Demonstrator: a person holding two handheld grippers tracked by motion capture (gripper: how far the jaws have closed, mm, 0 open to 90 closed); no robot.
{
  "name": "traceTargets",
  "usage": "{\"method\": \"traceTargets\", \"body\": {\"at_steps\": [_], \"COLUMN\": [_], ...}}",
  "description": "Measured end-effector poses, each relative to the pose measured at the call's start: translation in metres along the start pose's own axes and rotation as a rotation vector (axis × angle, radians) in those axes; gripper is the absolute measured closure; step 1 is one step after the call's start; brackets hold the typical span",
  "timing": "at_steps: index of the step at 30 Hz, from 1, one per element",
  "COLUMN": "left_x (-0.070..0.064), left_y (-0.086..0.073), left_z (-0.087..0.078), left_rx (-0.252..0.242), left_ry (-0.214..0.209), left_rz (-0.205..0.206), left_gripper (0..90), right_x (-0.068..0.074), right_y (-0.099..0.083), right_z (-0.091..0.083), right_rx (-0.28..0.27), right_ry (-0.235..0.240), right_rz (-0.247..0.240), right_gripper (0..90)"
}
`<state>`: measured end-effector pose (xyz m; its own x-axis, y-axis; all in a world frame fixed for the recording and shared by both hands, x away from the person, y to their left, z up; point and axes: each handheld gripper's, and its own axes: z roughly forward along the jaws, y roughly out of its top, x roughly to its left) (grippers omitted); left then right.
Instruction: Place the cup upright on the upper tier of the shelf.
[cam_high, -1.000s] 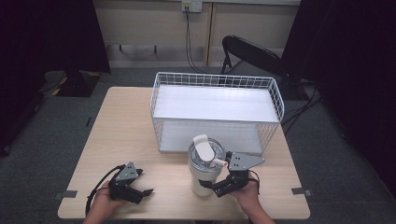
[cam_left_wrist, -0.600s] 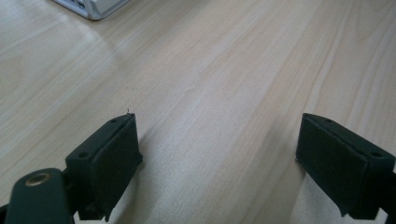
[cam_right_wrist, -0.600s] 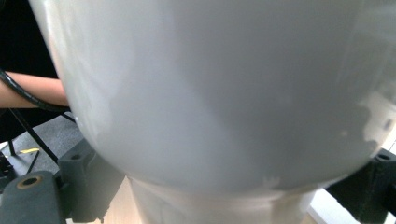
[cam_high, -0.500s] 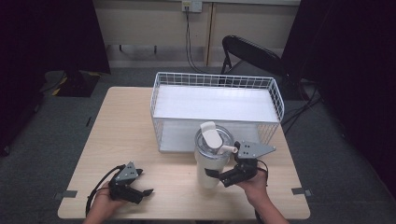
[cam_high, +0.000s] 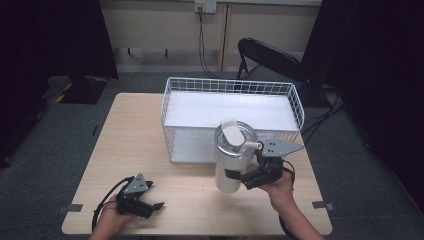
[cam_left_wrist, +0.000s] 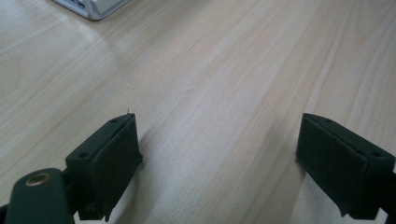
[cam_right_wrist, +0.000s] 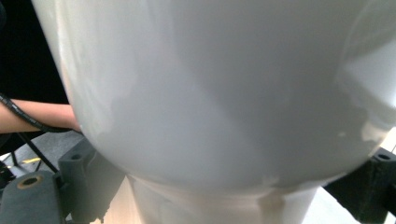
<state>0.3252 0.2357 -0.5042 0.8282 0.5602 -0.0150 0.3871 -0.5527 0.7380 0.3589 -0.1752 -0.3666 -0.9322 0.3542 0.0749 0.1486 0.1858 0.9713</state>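
The high camera looks forward and down over my bench (cam_high: 150, 130). My left gripper's (cam_left_wrist: 219, 154) camera skims close above that same bench top. My right gripper's (cam_right_wrist: 219, 196) camera sits tight against the white tumbler (cam_right_wrist: 210, 93), centre-frame from above.

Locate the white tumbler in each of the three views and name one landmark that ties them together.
High view: the white tumbler is right of centre, in front of the wire basket, held by the right gripper.
Left gripper view: the tumbler is not in this picture, which looks across the wooden table.
Right gripper view: the tumbler spans nearly the whole picture, between the jaws.
Shared landmark: the light wooden table.
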Motion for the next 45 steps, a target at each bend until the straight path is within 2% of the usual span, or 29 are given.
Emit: {"method": "traceTargets", "body": {"at_steps": [13,23,32,36,45], "left_x": [0.0,0.0,0.0,0.0,0.0], "left_y": [0.0,0.0,0.0,0.0,0.0], "left_z": [0.0,0.0,0.0,0.0,0.0], "left_rx": [0.0,0.0,-0.001,0.0,0.0], "left_ry": [0.0,0.0,0.0,0.0,-0.001], "left_rz": [0.0,0.0,0.0,0.0,0.002], "left_gripper": [12.8,12.8,12.8,12.8,12.8], "right_x": [-0.006,-0.012,-0.013,-0.015,-0.018], "right_y": [0.022,0.041,0.059,0.069,0.081], "right_z": [-0.006,-0.01,-0.014,-0.019,-0.022], "right_rx": [-0.013,-0.006,-0.003,-0.004,-0.002], "right_ry": [-0.009,-0.041,-0.064,-0.073,-0.093], "right_rz": [0.024,0.039,0.029,0.043,0.039], "right_gripper": [9.9,10.0,10.0,10.0,10.0]}}
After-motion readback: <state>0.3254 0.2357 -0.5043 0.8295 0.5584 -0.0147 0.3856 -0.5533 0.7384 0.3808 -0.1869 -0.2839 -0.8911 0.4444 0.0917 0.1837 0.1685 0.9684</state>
